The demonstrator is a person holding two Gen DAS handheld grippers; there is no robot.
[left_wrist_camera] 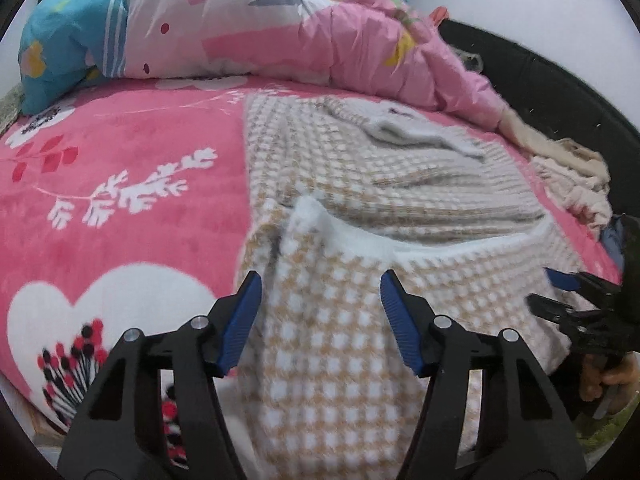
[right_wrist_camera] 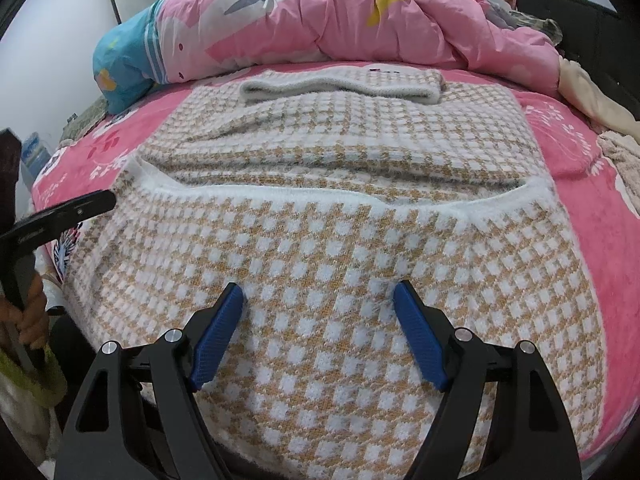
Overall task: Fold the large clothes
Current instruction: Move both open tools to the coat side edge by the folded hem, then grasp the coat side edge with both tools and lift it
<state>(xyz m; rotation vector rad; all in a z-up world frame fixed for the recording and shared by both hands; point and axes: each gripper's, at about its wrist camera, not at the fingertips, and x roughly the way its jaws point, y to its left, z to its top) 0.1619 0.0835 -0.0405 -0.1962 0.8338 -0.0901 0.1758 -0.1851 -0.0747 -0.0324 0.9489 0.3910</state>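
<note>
Pink plush bedding [left_wrist_camera: 120, 208] printed with white hearts, leaf sprigs and red-and-black flowers covers the bed, its nap soft and slightly matted. Heaped along the far side is a puffy quilted duvet [left_wrist_camera: 256, 20], mostly pink with a turquoise end.

Spread flat across the bed lies the task's garment, a large fuzzy knit sweater [right_wrist_camera: 320, 240] in a tan-and-white check with thick white ribbed edging. Its near part is folded up over the body, so a white hem band [right_wrist_camera: 280, 194] runs as a shallow curve across the middle; the ribbed collar [right_wrist_camera: 340, 84] lies at the far end.

The left gripper [left_wrist_camera: 320, 304] hangs over the sweater's left portion, blue ridged pads standing apart with check fabric between them but not pinched. The right gripper [right_wrist_camera: 318, 312] sits over the sweater's near centre, jaws wide, nothing clamped.

Only the left view shows the heart print, a cream fleecy bundle [left_wrist_camera: 572, 176] by the dark bed frame [left_wrist_camera: 560, 80], and the other tool's black tip at the right edge. Only the right view shows the sweater's full outline and the collar laid straight, plus a hand [right_wrist_camera: 32, 312] gripping the other tool's handle at the left margin.
</note>
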